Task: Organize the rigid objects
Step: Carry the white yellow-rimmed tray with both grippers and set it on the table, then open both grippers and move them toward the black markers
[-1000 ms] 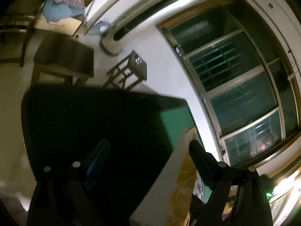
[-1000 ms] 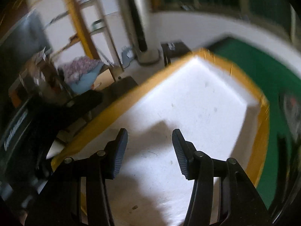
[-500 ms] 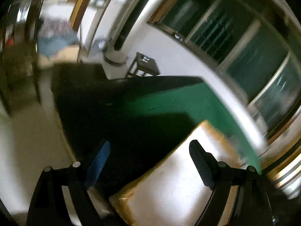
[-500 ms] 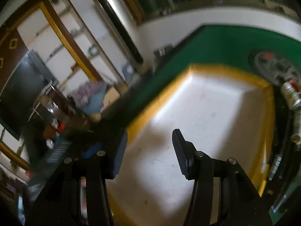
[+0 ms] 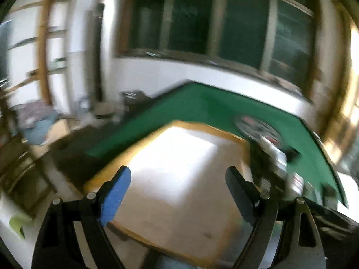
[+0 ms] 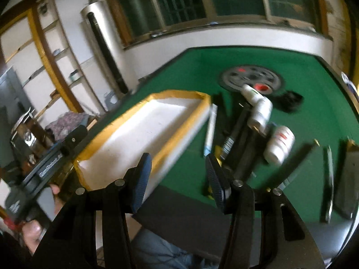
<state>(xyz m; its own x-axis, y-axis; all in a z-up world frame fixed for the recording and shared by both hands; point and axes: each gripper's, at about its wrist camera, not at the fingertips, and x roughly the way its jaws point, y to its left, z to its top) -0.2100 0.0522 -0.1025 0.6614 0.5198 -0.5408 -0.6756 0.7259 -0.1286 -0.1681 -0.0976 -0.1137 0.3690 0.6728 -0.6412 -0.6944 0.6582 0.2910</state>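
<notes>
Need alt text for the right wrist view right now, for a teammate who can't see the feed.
The open, empty right hand-held gripper hovers over the near edge of a green table, between a shallow white tray with a yellow rim to its left and scattered items to its right: white bottles, a white tube and dark, blurred tools. The tray looks empty.

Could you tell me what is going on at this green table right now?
A person holds a tool in each hand over a green table. Both the left tool and the right tool are open and hold nothing. A white tray with a yellow rim sits empty on the table's left part. Beside it lie loose items not yet sorted: white bottles, a white tube and some dark pieces. Motion blur hides finer detail.
</notes>
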